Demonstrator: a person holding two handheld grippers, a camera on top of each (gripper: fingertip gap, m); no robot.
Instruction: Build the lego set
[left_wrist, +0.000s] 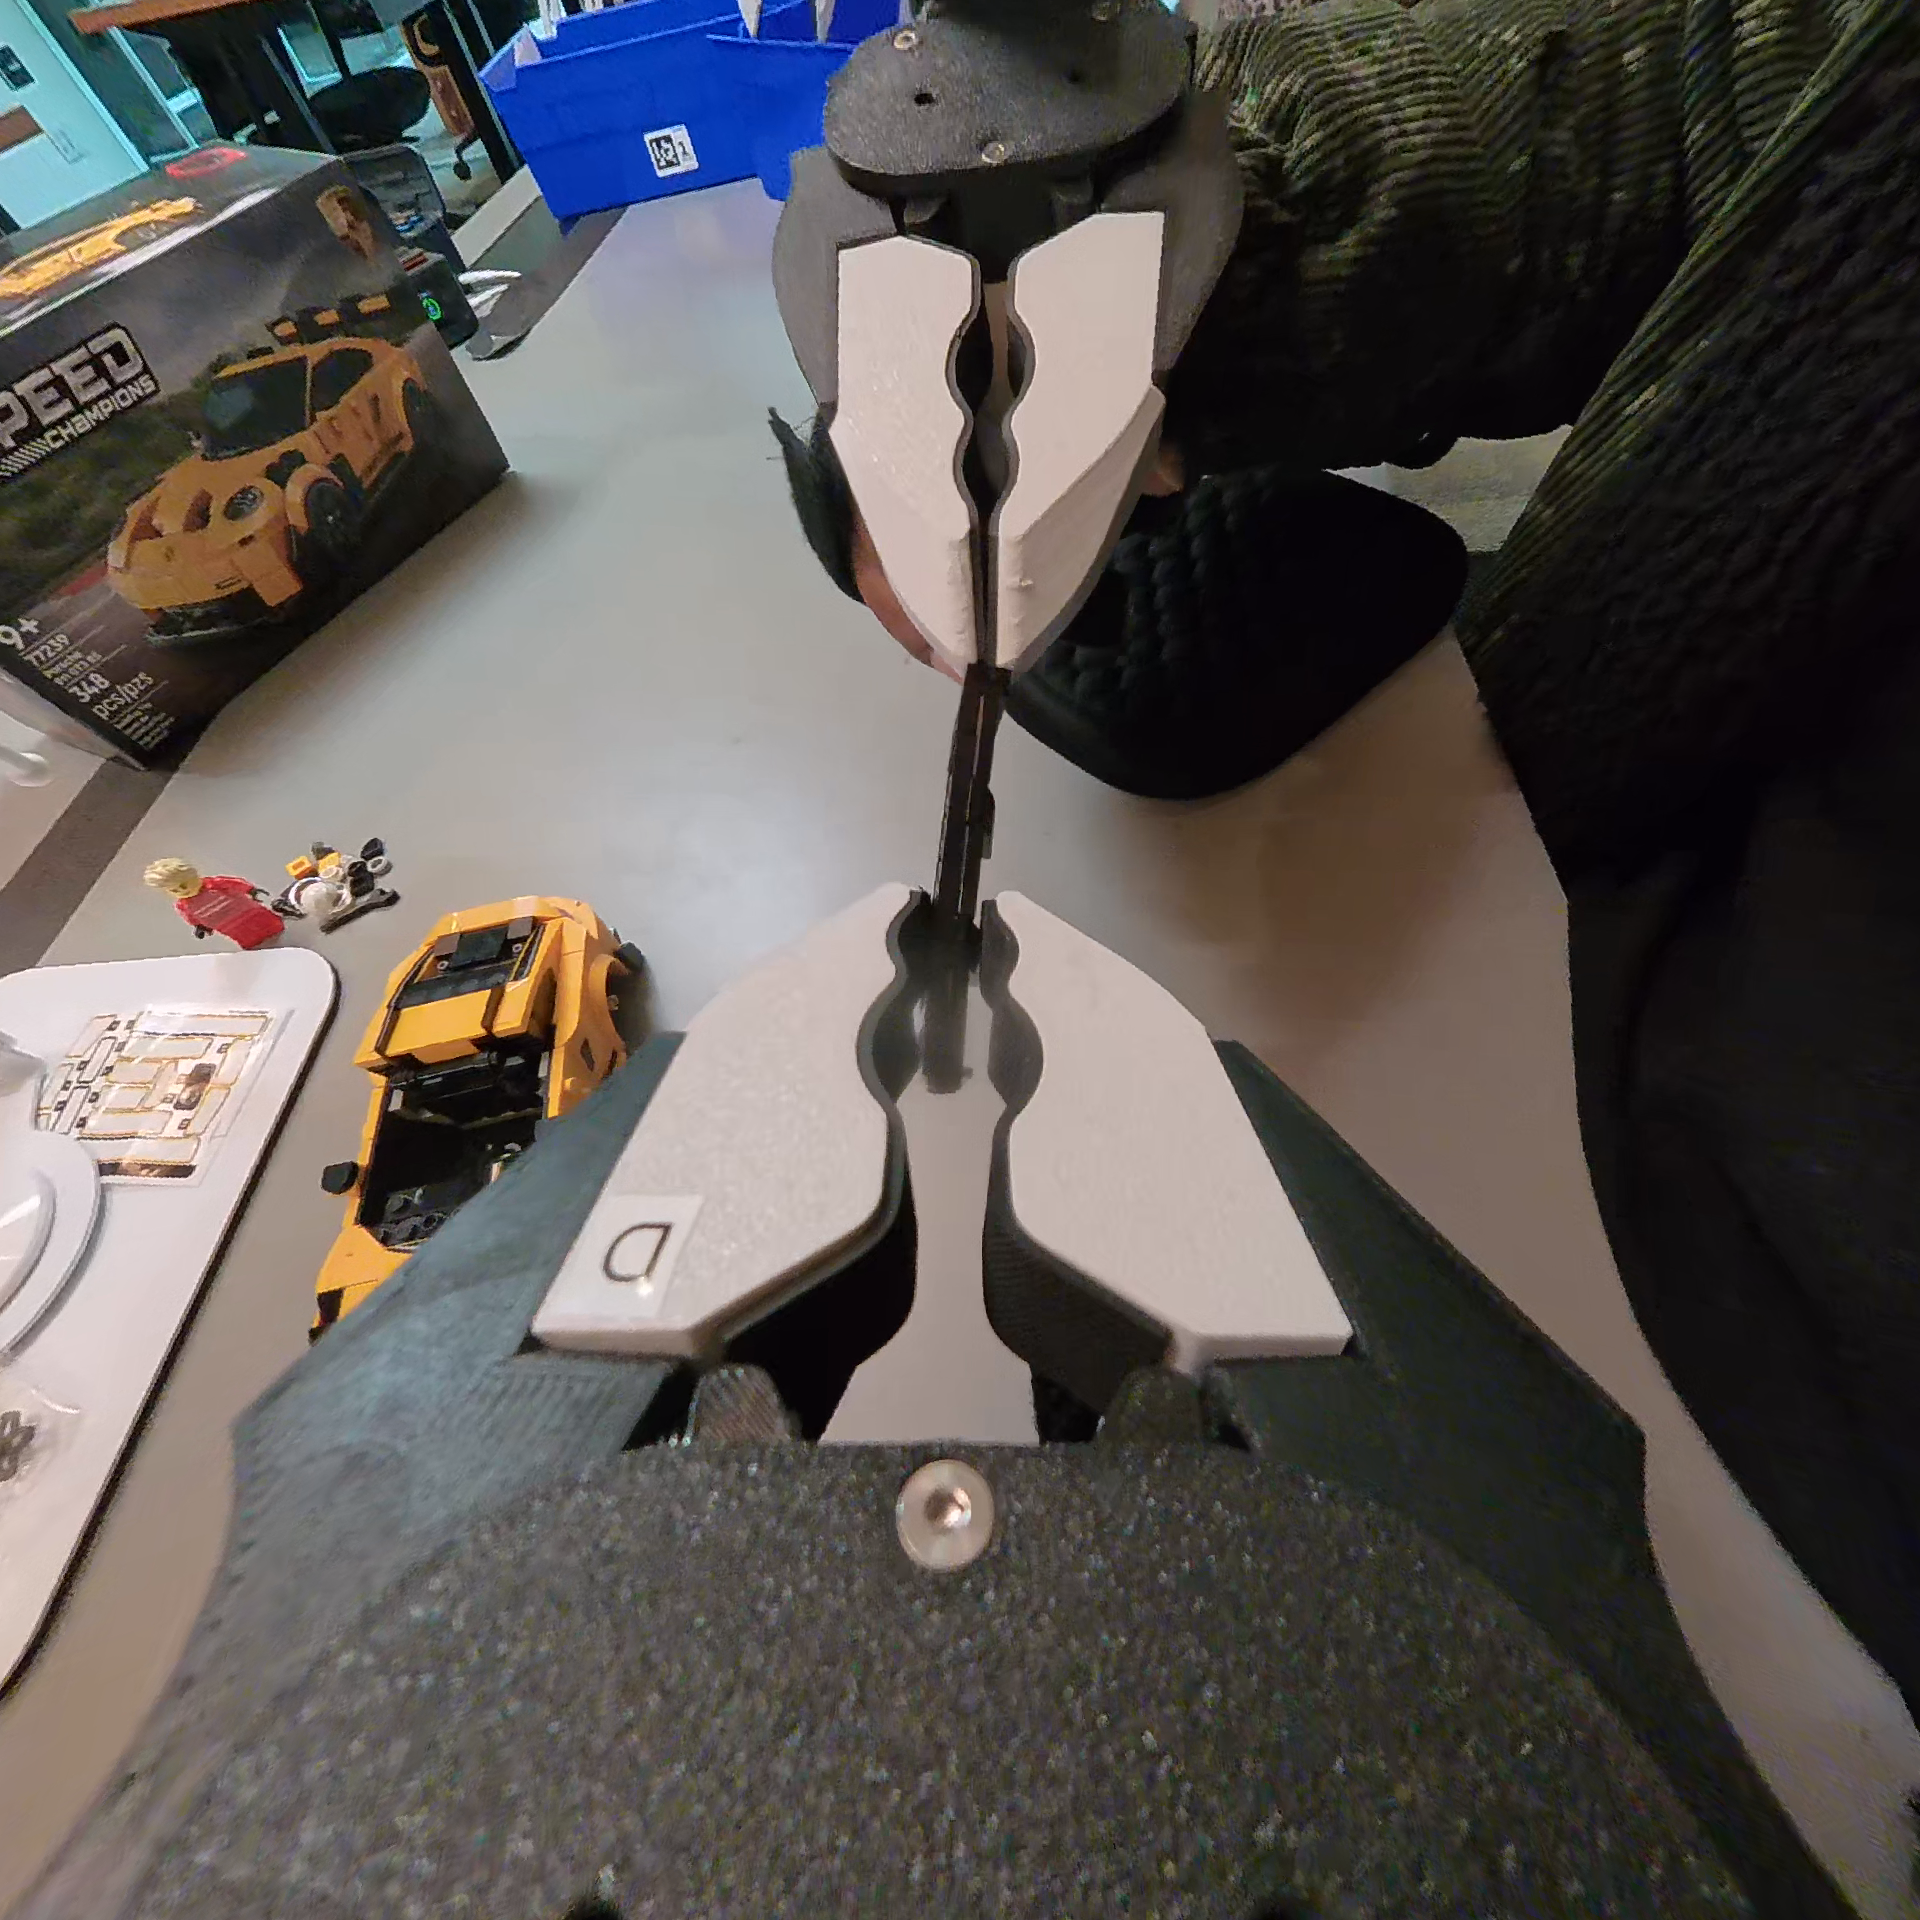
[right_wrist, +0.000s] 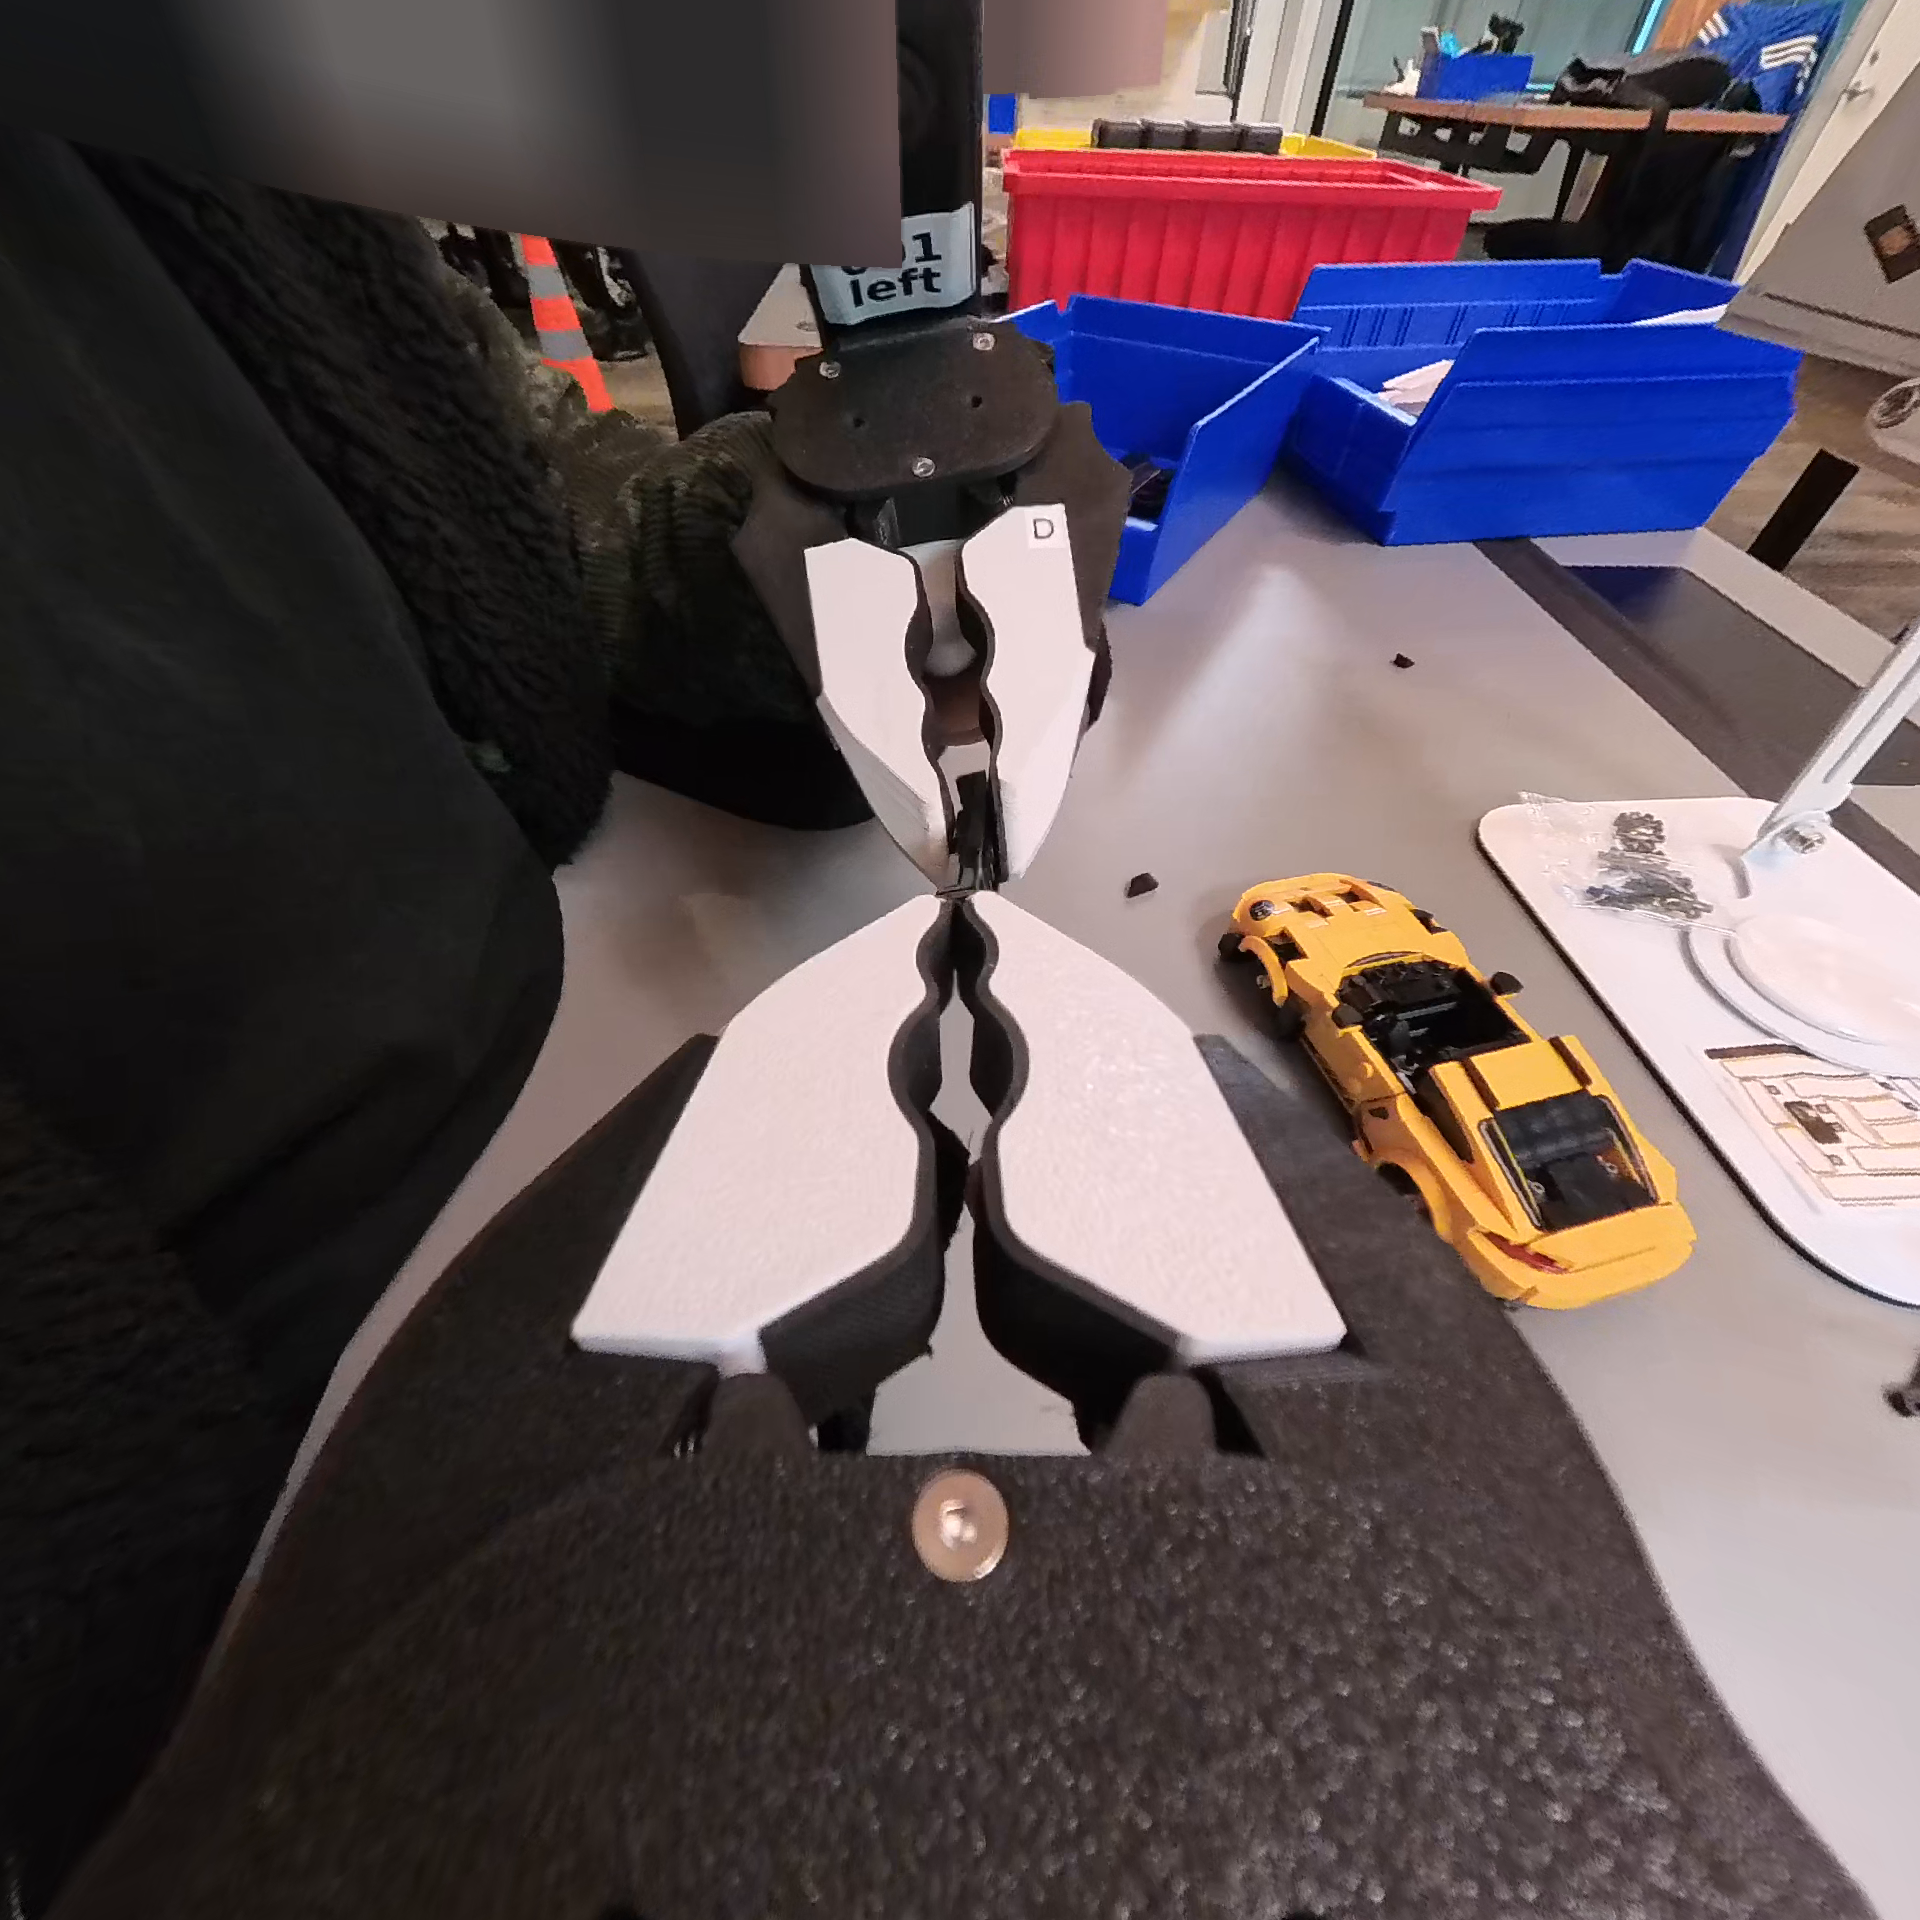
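A thin, long black lego piece (left_wrist: 966, 790) spans between my two grippers above the grey table (left_wrist: 665, 582). My left gripper (left_wrist: 948, 906) is shut on its near end. My right gripper (left_wrist: 982, 660) faces it tip to tip and is shut on the far end. In the right wrist view my right gripper (right_wrist: 954, 916) meets the left gripper (right_wrist: 971, 875), and the black piece (right_wrist: 974, 826) shows between the left one's fingers. The partly built yellow car (left_wrist: 488, 1049) lies on the table to the left, also seen in the right wrist view (right_wrist: 1455, 1081).
A minifigure (left_wrist: 213, 904) and small loose parts (left_wrist: 338, 878) lie beyond the car. A white mat (left_wrist: 281, 997) holds a sticker sheet (left_wrist: 156, 1081) and a parts bag (right_wrist: 1631, 862). The set box (left_wrist: 229, 447), blue bins (right_wrist: 1538, 416) and a red bin (right_wrist: 1226, 239) stand farther back. A person's dark sleeve (left_wrist: 1558, 312) is close by. The minifigure (left_wrist: 213, 904) is about 30 cm from both grippers' fingertips.
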